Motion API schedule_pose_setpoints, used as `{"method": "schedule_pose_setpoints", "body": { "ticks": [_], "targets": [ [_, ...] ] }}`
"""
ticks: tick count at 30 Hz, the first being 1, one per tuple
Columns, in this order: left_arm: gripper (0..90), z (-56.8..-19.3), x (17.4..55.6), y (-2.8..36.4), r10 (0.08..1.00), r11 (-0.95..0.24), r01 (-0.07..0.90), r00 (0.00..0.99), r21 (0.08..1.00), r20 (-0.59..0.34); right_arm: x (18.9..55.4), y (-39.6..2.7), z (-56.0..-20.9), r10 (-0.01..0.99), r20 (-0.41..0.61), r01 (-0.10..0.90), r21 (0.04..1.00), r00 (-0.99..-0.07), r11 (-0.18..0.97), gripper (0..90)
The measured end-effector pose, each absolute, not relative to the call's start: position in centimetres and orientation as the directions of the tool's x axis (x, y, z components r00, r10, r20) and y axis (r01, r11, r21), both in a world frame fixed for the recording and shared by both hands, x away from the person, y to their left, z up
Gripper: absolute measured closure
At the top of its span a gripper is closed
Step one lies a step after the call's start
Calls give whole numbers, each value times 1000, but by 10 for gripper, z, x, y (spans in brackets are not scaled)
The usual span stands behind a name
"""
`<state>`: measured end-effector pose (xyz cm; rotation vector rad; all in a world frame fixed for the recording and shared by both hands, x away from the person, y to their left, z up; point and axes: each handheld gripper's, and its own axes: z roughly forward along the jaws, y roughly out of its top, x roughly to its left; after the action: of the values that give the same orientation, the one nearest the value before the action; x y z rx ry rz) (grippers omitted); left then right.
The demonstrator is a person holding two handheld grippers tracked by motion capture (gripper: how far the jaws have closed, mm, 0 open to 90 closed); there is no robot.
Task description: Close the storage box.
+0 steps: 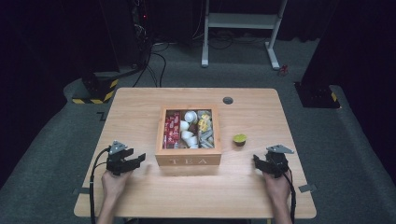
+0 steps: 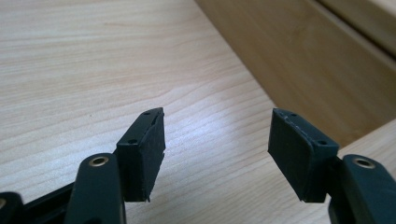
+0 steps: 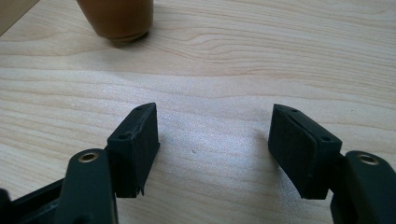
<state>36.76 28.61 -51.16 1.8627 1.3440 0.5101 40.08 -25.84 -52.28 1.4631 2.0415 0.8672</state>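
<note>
Where the high view looks down on a wooden table point(image 1: 140, 196), an open tea box point(image 1: 188, 160) sits in the middle, a small capsule point(image 1: 240, 139) just to its right. The left gripper point(image 1: 136, 160) and right gripper point(image 1: 258, 161) rest either side, both wide open and empty.

In the left gripper view, the box wall point(image 2: 299, 60) lies close ahead.

In the right gripper view, the capsule point(image 3: 116, 18) stands ahead and to the left. Likely the reach for it comes next, calling for a forward move and centring.

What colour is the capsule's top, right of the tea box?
Yellow-green, on a brown capsule; the high view shows it best.
</note>
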Motion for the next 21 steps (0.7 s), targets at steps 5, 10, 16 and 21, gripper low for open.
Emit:
{"method": "schedule_pose_setpoints", "body": {
  "ticks": [5, 10, 16, 21],
  "targets": [
    [368, -520, 371, 286, 934, -147, 635, 341, 759, -104, 401, -258, -523, 949, -19, 645, 729, -314, 228, 334],
    [359, -527, 372, 285, 944, -156, 633, 323, 758, -75, 401, -258, -523, 949, -19, 645, 729, -314, 228, 334],
    [300, -528, 372, 273, 942, -223, 624, 335, 749, 1, 401, -258, -523, 949, -19, 645, 729, -314, 228, 333],
    [281, -529, 372, 273, 942, -223, 623, 336, 750, 1, 401, -258, -523, 949, -19, 645, 729, -314, 228, 333]
  ]
}}
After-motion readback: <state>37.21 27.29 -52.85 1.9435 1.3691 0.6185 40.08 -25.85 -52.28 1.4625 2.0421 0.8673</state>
